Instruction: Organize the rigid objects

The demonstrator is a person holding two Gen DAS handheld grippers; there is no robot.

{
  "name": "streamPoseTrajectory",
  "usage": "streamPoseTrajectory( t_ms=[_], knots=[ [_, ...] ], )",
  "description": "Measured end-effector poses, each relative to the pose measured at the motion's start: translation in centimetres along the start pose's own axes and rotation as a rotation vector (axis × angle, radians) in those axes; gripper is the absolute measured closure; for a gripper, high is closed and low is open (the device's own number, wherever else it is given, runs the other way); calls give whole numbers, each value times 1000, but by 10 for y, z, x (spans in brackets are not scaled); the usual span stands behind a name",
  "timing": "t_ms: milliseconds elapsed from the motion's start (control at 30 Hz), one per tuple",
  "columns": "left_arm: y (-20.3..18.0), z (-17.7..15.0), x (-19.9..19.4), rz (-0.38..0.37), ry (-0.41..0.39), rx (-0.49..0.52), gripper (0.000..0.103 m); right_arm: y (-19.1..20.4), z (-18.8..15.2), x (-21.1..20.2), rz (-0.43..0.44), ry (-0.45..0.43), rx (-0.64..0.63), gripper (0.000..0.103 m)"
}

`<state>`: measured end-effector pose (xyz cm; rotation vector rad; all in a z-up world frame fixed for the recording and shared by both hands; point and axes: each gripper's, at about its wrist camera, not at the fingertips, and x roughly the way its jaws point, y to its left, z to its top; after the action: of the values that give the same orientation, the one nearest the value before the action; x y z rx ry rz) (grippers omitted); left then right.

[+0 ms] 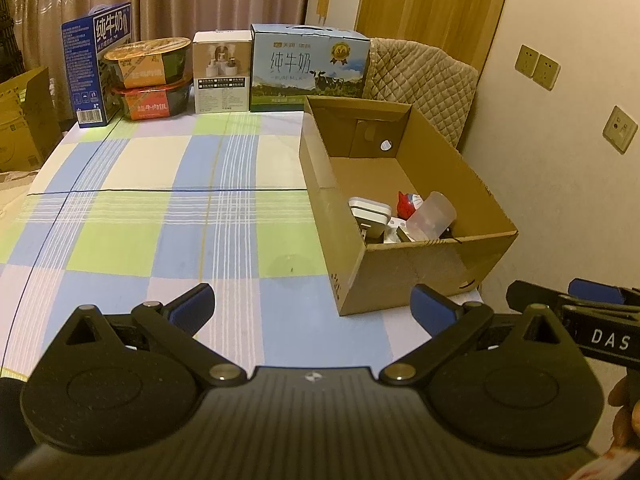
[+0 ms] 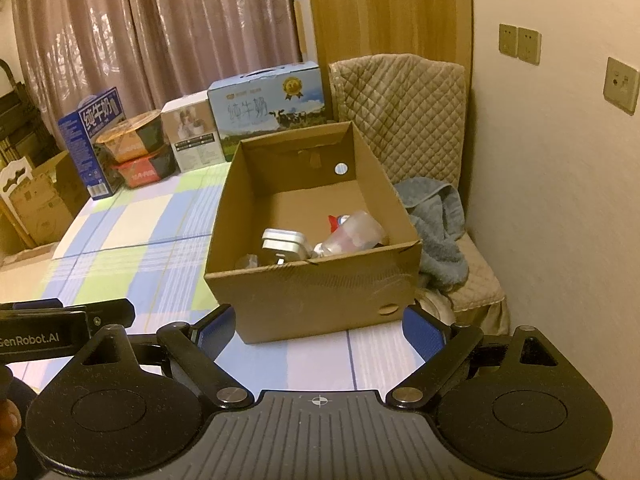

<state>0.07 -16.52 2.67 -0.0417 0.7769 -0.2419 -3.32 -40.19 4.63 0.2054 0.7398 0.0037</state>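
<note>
Checked cloth covers the desk (image 1: 160, 208), where the left gripper (image 1: 312, 308) hangs wide and empty beside a box (image 1: 400, 272) holding a charger (image 1: 370, 210), cup (image 1: 434, 214) and toy (image 1: 406, 202). From the right view, the right gripper (image 2: 320, 330) gapes wide, empty, before that box (image 2: 316, 292).

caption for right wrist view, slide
Open right gripper faces cardboard box holding small items on checkered table.

Dim, warm yellowish indoor light; soft focus; fisheye-curved, dark-cornered edges.
</note>
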Motion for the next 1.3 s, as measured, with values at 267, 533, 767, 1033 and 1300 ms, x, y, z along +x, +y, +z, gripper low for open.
streamPoseTrajectory(
  t_ms=[267, 533, 767, 1033, 1300],
  knots=[
    [3, -3, 1, 8, 2, 5, 1, 1, -1, 3, 4, 10, 6, 15],
    [4, -5, 1, 9, -1, 9, 1, 2, -1, 5, 3, 17, 0, 15],
    [5, -5, 1, 11, -1, 7, 1, 4, -2, 7, 5, 17, -4, 15],
    [5, -5, 1, 10, -3, 7, 1, 4, -2, 6, 6, 17, -3, 15],
    [6, -5, 1, 9, -3, 7, 1, 4, -2, 7, 6, 17, -5, 15]
  ],
)
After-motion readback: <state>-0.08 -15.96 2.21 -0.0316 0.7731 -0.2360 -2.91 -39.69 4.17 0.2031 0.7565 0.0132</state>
